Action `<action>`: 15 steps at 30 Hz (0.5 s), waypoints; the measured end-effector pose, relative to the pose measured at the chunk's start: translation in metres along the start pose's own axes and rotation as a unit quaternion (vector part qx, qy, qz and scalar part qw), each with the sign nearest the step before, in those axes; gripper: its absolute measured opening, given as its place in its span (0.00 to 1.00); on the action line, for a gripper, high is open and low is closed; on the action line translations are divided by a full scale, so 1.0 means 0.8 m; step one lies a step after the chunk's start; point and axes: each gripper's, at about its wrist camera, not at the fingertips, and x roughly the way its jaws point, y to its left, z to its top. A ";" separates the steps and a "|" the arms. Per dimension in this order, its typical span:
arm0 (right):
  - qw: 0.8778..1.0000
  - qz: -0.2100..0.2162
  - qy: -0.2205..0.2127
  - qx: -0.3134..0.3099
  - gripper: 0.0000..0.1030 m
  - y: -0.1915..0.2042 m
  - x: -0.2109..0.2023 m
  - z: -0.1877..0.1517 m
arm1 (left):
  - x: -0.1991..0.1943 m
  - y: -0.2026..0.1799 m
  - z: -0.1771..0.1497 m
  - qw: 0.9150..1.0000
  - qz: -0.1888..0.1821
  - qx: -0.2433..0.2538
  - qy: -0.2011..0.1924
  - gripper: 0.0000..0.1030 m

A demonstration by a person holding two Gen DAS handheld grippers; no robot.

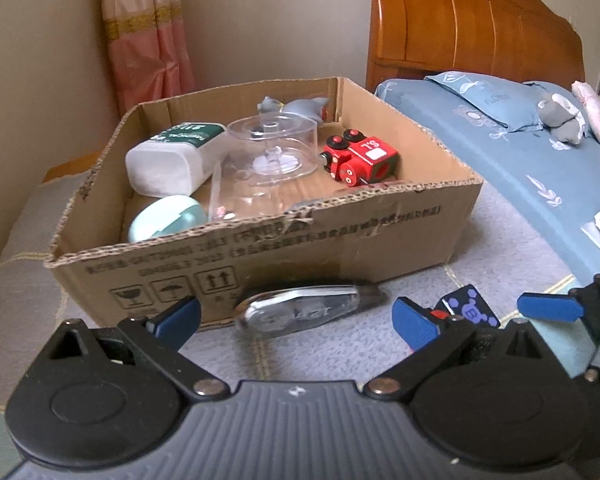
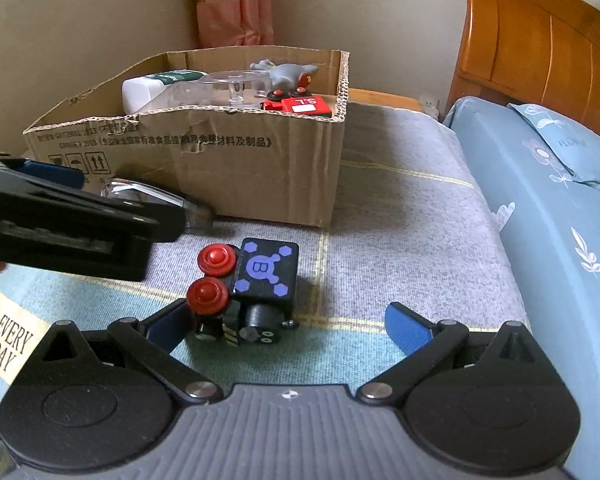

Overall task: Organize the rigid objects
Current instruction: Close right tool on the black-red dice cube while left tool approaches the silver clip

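Cardboard box [image 1: 380, 236] sits on a grey checked blanket [image 2: 400, 216] toward the far left corner of the bed, with the wooden headboard [image 1: 480, 20] beyond and a blue floral sheet [image 1: 500, 152] along the right edge. Inside the box lie a white bottle with a green label [image 1: 168, 160], a clear plastic lidded dish [image 1: 272, 148], a red toy train [image 1: 360, 158], a pale mint case [image 1: 166, 218] and a grey toy figure [image 1: 296, 108] at the back wall.

Just in front of the box's near wall, touching or nearly touching it, a clear oval plastic item [image 1: 304, 310] rests on the blanket. The left gripper [image 1: 296, 316] hangs just short of it with its blue-padded fingers [image 1: 414, 324] spread wide, holding nothing.

A black toy train [image 2: 252, 292] with red wheels and a purple "B" panel lies on its side on the blanket, nearer the foot of the bed and apart from the box. The right gripper [image 2: 288, 326] has its fingers [image 2: 408, 330] spread around it; the left finger is just beside the red wheels, the right one well clear.
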 end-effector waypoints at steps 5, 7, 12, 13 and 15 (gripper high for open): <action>1.000 0.006 -0.004 -0.006 1.00 -0.003 -0.002 -0.002 | 0.017 -0.003 -0.002 1.000 0.001 -0.025 0.019 0.98; 1.000 0.008 -0.005 -0.007 1.00 -0.004 -0.002 -0.003 | 0.024 -0.002 -0.002 0.999 0.007 -0.041 0.028 0.98; 1.000 0.007 -0.013 -0.008 1.00 -0.003 -0.002 -0.006 | 0.032 0.005 0.002 0.993 0.020 -0.107 0.037 0.99; 1.000 0.008 -0.015 -0.008 1.00 -0.003 -0.002 -0.006 | 0.032 0.006 0.003 0.992 0.022 -0.121 0.036 0.99; 1.000 0.008 -0.015 -0.008 1.00 -0.003 -0.002 -0.006 | 0.033 0.007 0.004 0.990 0.026 -0.133 0.035 0.99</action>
